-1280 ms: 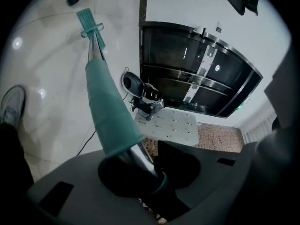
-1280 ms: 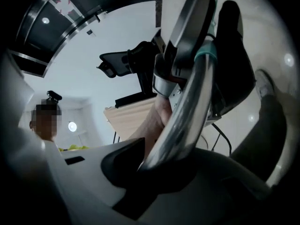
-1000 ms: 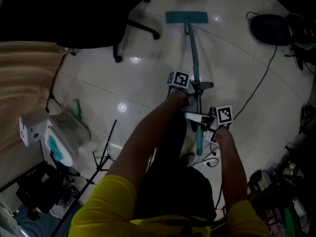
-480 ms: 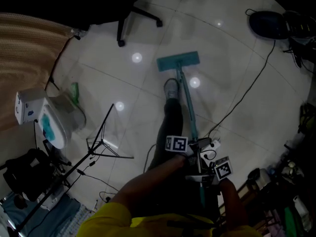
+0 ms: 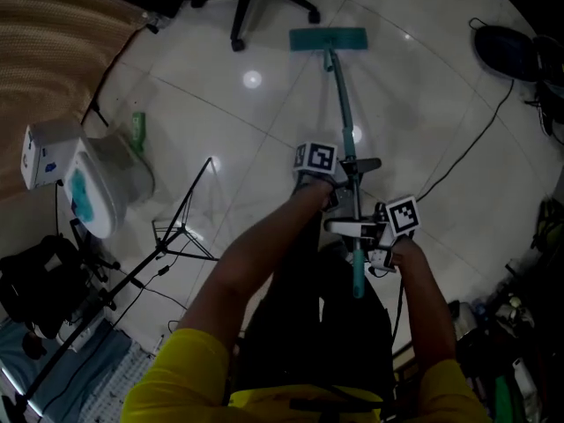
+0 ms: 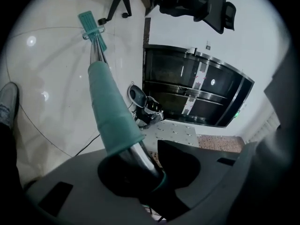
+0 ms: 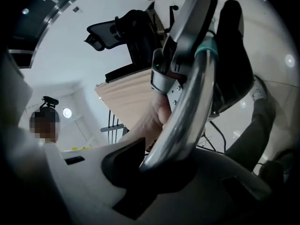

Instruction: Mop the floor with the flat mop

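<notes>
Teal cloth covers the head of the flat mop (image 5: 328, 39), which lies flat on the pale tiled floor (image 5: 423, 86), well ahead of the person and just short of the wheeled base of an office chair (image 5: 264, 3). From the head, the metal shaft (image 5: 342, 104) slants back toward the body. It is held by both tongs. The left tongs (image 5: 351, 167) are clamped on it further down, just behind a teal sleeve (image 6: 110, 109) that fills the left gripper view. The right tongs (image 5: 354, 229) are clamped nearer the top end, with bare metal seated between the jaws in the right gripper view.

Several risks can be judged from here. The shaft is smooth and round, so it could twist or slide in the jaws if the head drags on a wet tile, and control of the stroke would be lost. A black cable (image 5: 467, 139) trails across the floor to the right of the shaft and could be snagged by a wide sweep. A thin folding stand (image 5: 181, 232) on the left could be knocked over the same way. The chair base could be struck if the head is pushed further forward.

Beside a woven rug (image 5: 53, 51) at the left, a white bin (image 5: 119, 179) is seen with something teal at its mouth, though liner or contents cannot be told apart. A white box (image 5: 40, 152) stands against it with its inside not shown, and a green bottle (image 5: 138, 130) is just beyond. A dark bag (image 5: 507, 51) lies at the far right — nothing of its contents is visible.
</notes>
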